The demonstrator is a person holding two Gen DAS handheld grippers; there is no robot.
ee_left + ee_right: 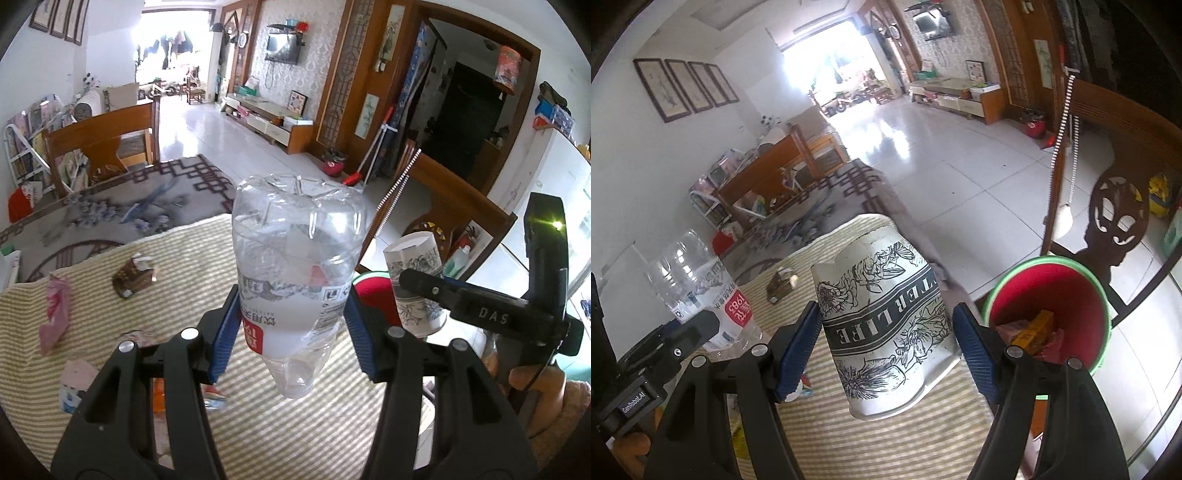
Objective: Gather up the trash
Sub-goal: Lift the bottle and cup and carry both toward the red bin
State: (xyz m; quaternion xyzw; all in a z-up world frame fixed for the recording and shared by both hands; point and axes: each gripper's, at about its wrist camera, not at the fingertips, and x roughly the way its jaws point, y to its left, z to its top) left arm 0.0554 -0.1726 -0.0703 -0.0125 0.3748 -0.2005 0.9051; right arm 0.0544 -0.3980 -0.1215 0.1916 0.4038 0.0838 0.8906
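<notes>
My left gripper (291,321) is shut on a clear plastic bottle (295,258), held neck down above the striped tablecloth (110,332). The same bottle (701,291) shows at the left of the right wrist view. My right gripper (886,343) is shut on a white paper cup (882,314) printed with black flowers and lettering, held upside down and dented. That cup (417,280) also appears at the right of the left wrist view. A red bin with a green rim (1049,302) stands just right of the table edge, with wrappers inside.
On the cloth lie a brown wrapper (133,280), a pink wrapper (55,310) and more scraps (74,387) near my left fingers. A carved wooden chair (1115,221) stands behind the bin. A patterned rug (129,206) and tiled floor stretch beyond the table.
</notes>
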